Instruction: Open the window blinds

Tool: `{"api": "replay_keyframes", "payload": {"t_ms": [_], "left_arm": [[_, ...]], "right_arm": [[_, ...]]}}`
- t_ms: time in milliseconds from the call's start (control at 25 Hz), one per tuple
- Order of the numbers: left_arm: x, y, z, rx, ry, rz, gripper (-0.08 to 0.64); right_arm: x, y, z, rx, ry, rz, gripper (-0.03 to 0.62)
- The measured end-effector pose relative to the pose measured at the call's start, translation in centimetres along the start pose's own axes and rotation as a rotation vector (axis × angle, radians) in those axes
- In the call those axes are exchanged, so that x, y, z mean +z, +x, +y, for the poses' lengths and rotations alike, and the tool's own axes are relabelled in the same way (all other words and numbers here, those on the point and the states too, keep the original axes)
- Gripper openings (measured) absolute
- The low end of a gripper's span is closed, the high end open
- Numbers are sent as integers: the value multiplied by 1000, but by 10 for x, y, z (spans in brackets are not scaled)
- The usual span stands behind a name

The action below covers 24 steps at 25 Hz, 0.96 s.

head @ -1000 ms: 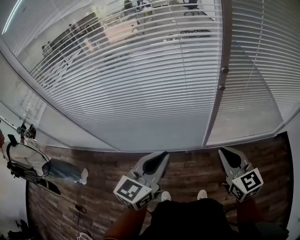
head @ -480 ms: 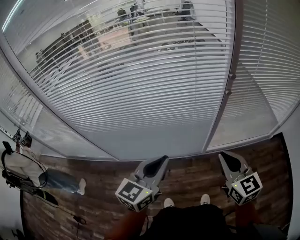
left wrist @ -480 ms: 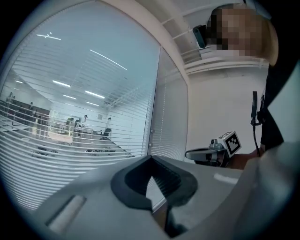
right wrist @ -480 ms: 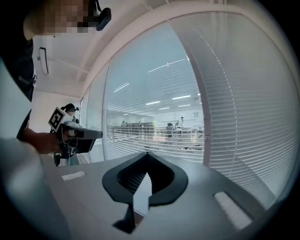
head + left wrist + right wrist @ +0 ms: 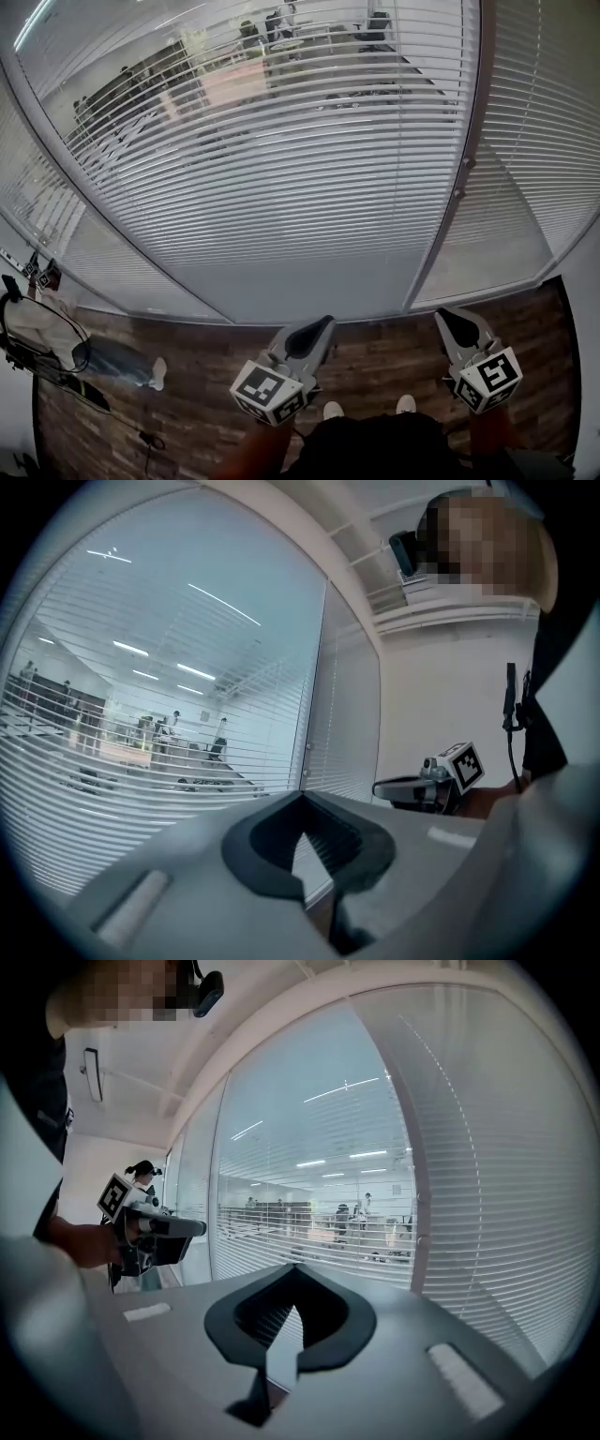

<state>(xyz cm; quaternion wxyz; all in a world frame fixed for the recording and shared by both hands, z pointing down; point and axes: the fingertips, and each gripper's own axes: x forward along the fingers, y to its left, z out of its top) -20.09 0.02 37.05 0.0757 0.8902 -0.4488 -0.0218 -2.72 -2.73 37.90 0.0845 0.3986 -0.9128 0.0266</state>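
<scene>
White slatted window blinds (image 5: 281,159) hang behind glass across the whole wall ahead, with an office visible through the slats. A vertical frame post (image 5: 439,248) carrying two small knobs (image 5: 468,162) splits the wide panel from a narrower blind panel (image 5: 544,122). My left gripper (image 5: 323,322) is low at the centre, shut and holding nothing, well short of the glass. My right gripper (image 5: 442,316) is to its right, also shut and holding nothing, just below the post's foot. The blinds (image 5: 141,761) fill the left gripper view, and the blinds (image 5: 309,1204) and post show in the right gripper view.
The floor (image 5: 375,352) under the window is dark wood planking. A person (image 5: 103,361) is at the far left beside a stand with cables (image 5: 37,347). My shoes (image 5: 333,411) show just behind the grippers.
Both grippers stay shut and nearly still, low in front of me. The view has drifted so that the post and blinds sit slightly further right and higher. The person at left has shifted a little.
</scene>
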Motion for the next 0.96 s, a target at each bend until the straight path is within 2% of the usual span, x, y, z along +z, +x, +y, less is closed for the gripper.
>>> {"api": "replay_keyframes", "payload": {"t_ms": [960], "left_arm": [[-1, 5, 4, 1, -1, -6, 0]], "right_arm": [[0, 8, -4, 19, 5, -8, 23]]}}
